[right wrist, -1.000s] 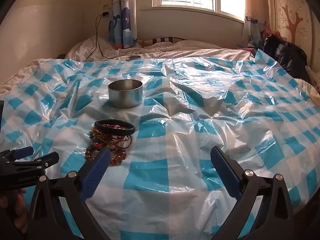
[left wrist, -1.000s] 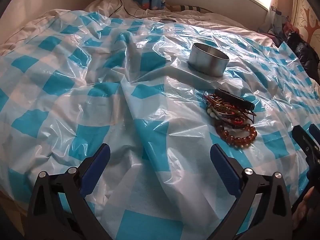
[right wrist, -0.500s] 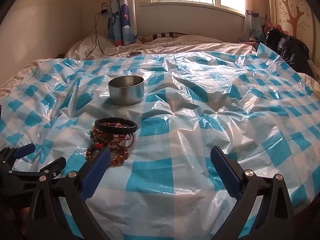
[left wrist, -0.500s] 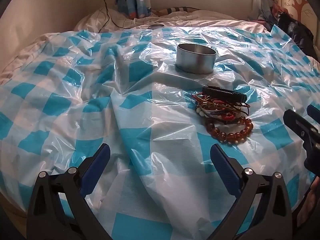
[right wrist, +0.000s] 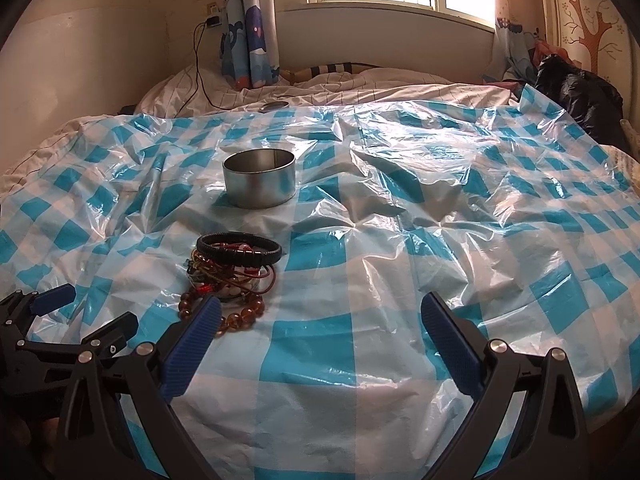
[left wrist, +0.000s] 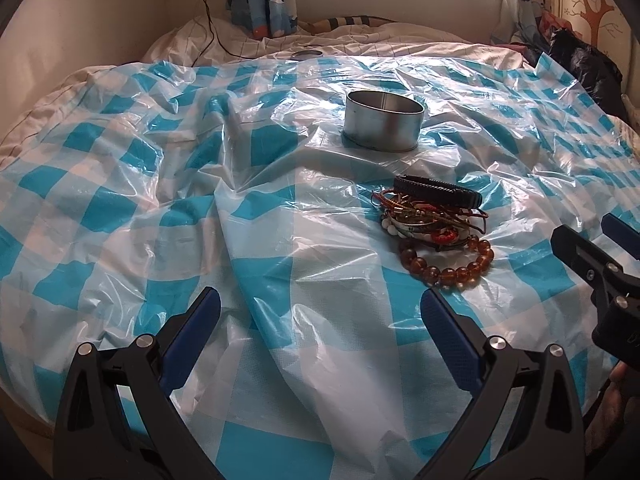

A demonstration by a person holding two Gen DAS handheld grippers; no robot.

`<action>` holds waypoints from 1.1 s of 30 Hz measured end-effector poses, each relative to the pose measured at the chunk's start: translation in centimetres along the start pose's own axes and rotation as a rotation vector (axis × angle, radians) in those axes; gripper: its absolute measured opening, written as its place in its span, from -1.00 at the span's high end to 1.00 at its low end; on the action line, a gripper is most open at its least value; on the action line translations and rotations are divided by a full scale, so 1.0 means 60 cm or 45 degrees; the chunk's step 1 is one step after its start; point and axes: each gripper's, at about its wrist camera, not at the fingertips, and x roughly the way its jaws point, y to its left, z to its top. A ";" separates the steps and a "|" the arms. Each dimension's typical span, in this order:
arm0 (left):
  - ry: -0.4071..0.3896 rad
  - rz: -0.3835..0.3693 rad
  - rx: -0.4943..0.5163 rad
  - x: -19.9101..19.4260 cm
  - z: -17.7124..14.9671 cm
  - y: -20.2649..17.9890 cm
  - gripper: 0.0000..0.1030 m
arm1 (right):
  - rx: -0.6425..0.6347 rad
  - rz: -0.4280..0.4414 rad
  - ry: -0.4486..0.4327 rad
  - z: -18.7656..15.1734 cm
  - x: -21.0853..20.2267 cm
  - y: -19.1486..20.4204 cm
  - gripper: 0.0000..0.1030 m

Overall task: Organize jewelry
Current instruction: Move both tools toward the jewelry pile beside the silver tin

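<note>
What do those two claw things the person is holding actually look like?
Both match: the left gripper and right gripper are black plastic frames with angular cut-outs and silver bolt heads. Each carries two flat, ribbed blue fingers.

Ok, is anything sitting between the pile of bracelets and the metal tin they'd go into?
Nothing visible. Only crinkled checked plastic sheet lies between the bracelet pile and the open tin just behind it. Both grippers, left and right, have open jaws, hold nothing, and are short of the pile, with only sheet in between.
</note>
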 end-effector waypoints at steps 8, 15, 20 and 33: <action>0.016 -0.038 0.002 -0.006 0.004 0.001 -0.88 | -0.019 0.048 0.002 0.006 -0.014 0.009 -0.86; 0.025 -0.021 0.026 -0.001 0.008 -0.002 -0.88 | -0.024 0.077 0.061 0.003 0.015 0.013 -0.86; 0.042 -0.023 0.030 0.006 0.010 -0.002 -0.88 | -0.020 0.093 0.059 0.006 0.018 0.010 -0.86; 0.090 -0.094 0.065 0.018 0.033 0.009 -0.88 | -0.071 0.156 0.114 0.028 0.030 0.013 -0.86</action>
